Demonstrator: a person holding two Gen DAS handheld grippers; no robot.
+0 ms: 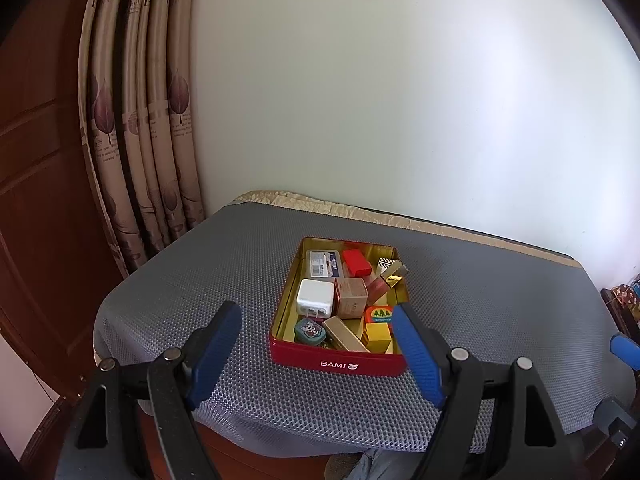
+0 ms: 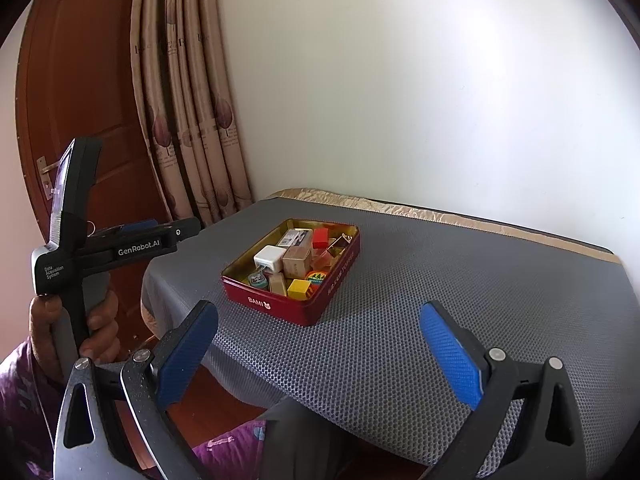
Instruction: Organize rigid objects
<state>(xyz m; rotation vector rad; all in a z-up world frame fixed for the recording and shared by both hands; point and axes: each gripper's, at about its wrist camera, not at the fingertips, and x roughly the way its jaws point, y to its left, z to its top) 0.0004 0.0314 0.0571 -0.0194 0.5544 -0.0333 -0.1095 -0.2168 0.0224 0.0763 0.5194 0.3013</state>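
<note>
A red BAMI tin (image 1: 338,363) with a gold inside sits on the grey mesh-covered table (image 1: 180,280). It holds several small rigid items: a white charger (image 1: 315,295), a red block (image 1: 357,262), a brown box (image 1: 351,297), a yellow block (image 1: 378,337), a gold bar (image 1: 345,334). My left gripper (image 1: 318,312) is open and empty, held just in front of the tin. My right gripper (image 2: 320,312) is open and empty, over the table's near edge, right of the tin (image 2: 292,304). The left gripper body (image 2: 76,248) shows at the left in the right wrist view.
A white wall stands behind the table. Patterned curtains (image 1: 136,120) and a wooden door (image 2: 92,80) are at the left. Bare mesh lies right of the tin (image 2: 480,272). Cluttered items sit at the far right edge (image 1: 624,296).
</note>
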